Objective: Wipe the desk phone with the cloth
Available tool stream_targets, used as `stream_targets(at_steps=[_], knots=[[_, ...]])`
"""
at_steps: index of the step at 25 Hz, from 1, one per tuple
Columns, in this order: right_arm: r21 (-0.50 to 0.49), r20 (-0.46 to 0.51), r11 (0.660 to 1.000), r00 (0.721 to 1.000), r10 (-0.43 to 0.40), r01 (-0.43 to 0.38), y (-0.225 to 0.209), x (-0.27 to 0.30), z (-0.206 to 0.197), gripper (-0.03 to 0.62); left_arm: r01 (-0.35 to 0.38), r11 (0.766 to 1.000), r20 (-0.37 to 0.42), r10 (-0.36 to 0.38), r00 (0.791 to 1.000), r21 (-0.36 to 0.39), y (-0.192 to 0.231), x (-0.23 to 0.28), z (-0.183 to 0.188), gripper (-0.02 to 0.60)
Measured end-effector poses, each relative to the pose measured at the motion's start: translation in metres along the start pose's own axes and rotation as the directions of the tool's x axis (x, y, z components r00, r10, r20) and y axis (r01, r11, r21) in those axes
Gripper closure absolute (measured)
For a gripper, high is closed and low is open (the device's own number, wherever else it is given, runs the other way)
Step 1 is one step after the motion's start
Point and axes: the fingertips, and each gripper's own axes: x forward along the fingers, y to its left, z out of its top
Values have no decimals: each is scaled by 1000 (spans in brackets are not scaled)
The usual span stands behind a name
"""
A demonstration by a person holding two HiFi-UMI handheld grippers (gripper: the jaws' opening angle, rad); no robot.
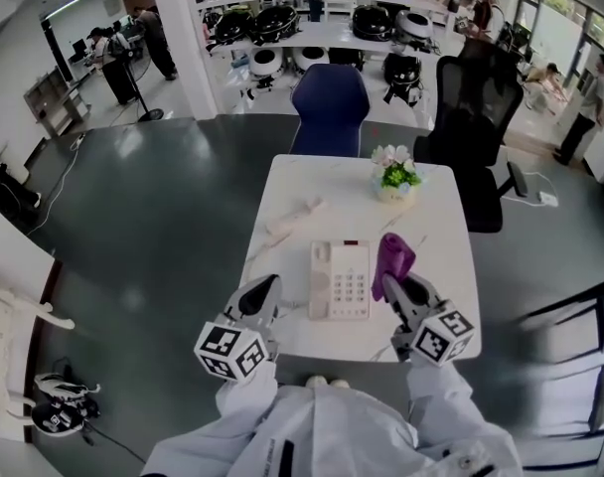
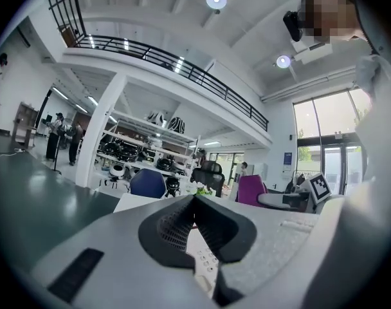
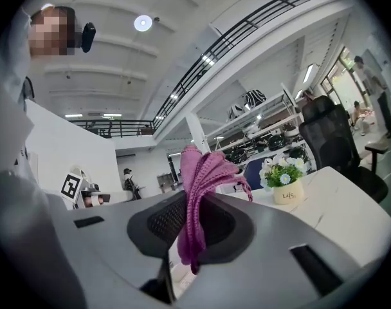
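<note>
A white bench [image 1: 282, 182] is standing in a large workshop hall, seen from above. At its far right part a small cream pot [image 1: 393, 193] [image 3: 289, 192] is holding white flowers [image 1: 394, 156] [image 3: 284, 170] with green leaves.

The purple cloth [image 1: 392, 256] [image 3: 203, 172] is sitting pinched in the right hand-held gripper [image 1: 393, 284] [image 3: 194, 201]. Its jaws are pressing together on the fabric. The cloth is standing up out of the jaw tips in bunched folds, its long axis running upright, and a shorter tail is hanging below the pads. In the head view, the cloth is showing just beside the right edge of the desk phone [image 1: 340, 281] [image 2: 204, 261]; whether it is touching the phone cannot be told.

The white desk phone is lying flat near the middle of the bench, between the two hand-held grippers. Its long axis is running from the person's side toward the far edge. The handset [image 1: 320, 280] is resting along its left side and the keypad [image 1: 351, 286] is filling its right.

The left hand-held gripper [image 1: 267, 288] [image 2: 195, 201] is hovering just left of the phone. Its jaws are meeting at the tips with nothing between them, and the keypad is showing beyond them.

A blue chair [image 1: 329, 107] is standing at the far end of the bench and a black chair [image 1: 471, 137] at its far right corner.
</note>
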Motion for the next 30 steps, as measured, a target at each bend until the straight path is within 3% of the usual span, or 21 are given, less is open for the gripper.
stream_targets(at_steps=[8, 18, 30], knots=[[-49, 17, 998, 1000, -24, 24, -1, -8, 16, 556, -41, 996, 62, 37, 997, 75, 1, -7, 25, 584], [-100, 20, 995, 1000, -17, 19, -3, -9, 24, 556, -78, 993, 87, 71, 994, 87, 6, -9, 31, 583], [-154, 45, 985, 996, -73, 79, -13, -9, 29, 556, -112, 988, 91, 102, 991, 108, 16, -9, 31, 583]])
